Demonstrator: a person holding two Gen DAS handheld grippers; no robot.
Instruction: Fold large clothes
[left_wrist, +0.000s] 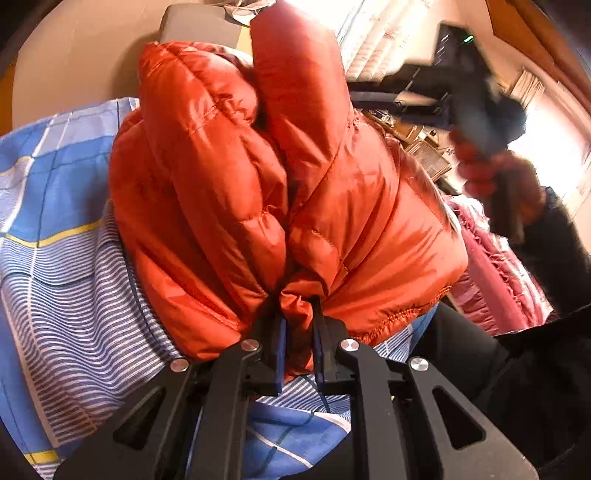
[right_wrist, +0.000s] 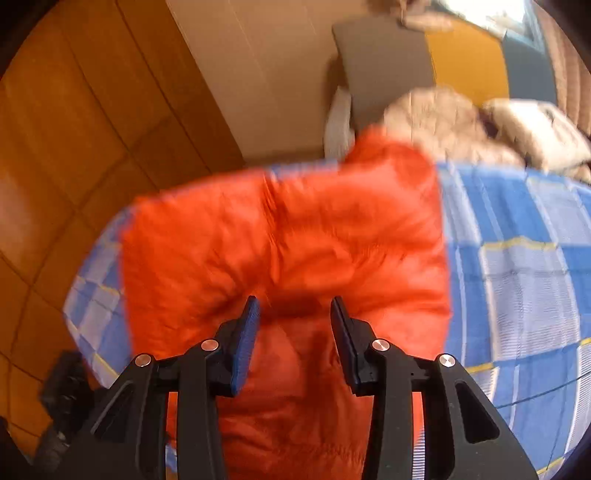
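An orange jacket (left_wrist: 266, 192) lies on a bed (left_wrist: 55, 206) with a blue checked sheet, beside a wooden floor (right_wrist: 74, 129). The left tool (left_wrist: 298, 332) pinches the jacket's hem. The right tool (right_wrist: 295, 325) hovers open above it.

A blue checked bedsheet (left_wrist: 55, 177) with white stripes and thin yellow lines covers the bed. A pink ruffled fabric (left_wrist: 491, 266) lies at its edge. A beige fluffy garment (right_wrist: 443, 122) sits at the far end, near a grey panel (right_wrist: 384, 66). Orange wooden flooring (right_wrist: 74, 129) runs alongside.
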